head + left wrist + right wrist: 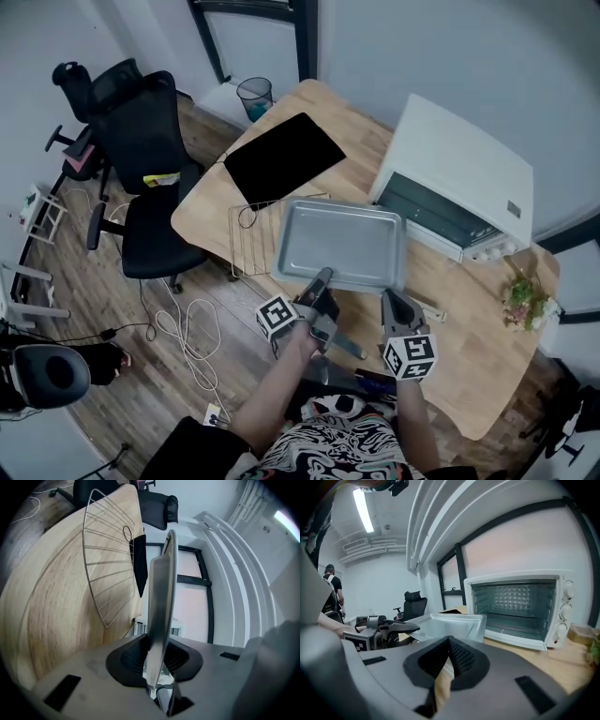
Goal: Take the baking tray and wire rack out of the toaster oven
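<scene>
The grey baking tray is held level just above the wooden table, in front of the white toaster oven. My left gripper is shut on the tray's near rim; in the left gripper view the tray stands edge-on between the jaws of that gripper. The wire rack lies flat on the table, its right part under the tray, and also shows in the left gripper view. My right gripper is shut and empty near the tray's front right corner. The oven is open and looks empty inside.
A black mat lies on the table beyond the rack. A small bunch of flowers sits at the table's right edge. A black office chair, a waste bin and floor cables are left of the table.
</scene>
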Tool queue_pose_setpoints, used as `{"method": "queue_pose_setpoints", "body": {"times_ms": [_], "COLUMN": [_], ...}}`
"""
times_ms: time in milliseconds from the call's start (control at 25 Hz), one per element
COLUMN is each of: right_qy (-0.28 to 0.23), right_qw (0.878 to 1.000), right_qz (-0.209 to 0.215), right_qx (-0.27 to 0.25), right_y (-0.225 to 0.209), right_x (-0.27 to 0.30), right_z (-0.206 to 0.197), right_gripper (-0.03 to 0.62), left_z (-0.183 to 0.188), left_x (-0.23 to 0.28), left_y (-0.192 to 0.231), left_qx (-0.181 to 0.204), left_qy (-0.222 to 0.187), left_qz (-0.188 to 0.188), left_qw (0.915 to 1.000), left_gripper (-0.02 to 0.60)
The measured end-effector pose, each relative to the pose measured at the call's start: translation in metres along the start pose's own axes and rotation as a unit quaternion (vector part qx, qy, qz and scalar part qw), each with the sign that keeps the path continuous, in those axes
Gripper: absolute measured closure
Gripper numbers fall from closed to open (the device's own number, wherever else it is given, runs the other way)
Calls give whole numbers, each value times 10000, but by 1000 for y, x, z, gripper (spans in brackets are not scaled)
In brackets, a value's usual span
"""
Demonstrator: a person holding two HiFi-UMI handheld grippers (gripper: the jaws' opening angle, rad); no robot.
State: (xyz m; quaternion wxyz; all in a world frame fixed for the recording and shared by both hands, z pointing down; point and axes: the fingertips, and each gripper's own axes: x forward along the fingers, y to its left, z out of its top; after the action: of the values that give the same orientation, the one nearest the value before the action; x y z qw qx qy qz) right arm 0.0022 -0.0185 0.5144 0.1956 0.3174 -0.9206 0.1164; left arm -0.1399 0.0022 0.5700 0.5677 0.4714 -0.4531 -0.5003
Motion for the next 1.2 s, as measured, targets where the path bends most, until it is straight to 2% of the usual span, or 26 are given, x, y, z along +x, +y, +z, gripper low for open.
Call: {"method": "queue_pose_setpoints", "body": {"times_ms": [240, 360, 640, 800, 1200], "right_qy": [80, 126, 252, 332, 563], "right_qw": [9995, 9991, 9974, 9960, 9942], "right_qz": [249, 339, 598, 742, 817], "right_qx": [-159, -211, -315, -382, -403], "right_y": [14, 18, 31, 39, 38], "right_x": [14, 18, 30, 34, 45], "right_z": [2, 2, -2, -6, -16], "right_gripper": [594, 594, 594, 594, 594], "left_z": [26, 37, 64, 77, 120], "left_x": [-16, -25, -43, -57, -61], "left_y": [2, 5, 9, 24, 32], "left_qx": [54, -92, -67, -95, -16], "left_qy": [-340, -567, -963, -1149, -1494], "left_qz": [36, 24, -35, 205, 223], "left_qw": [9994, 9983, 9953, 9931, 9885], "left_gripper": [506, 506, 506, 506, 506]}}
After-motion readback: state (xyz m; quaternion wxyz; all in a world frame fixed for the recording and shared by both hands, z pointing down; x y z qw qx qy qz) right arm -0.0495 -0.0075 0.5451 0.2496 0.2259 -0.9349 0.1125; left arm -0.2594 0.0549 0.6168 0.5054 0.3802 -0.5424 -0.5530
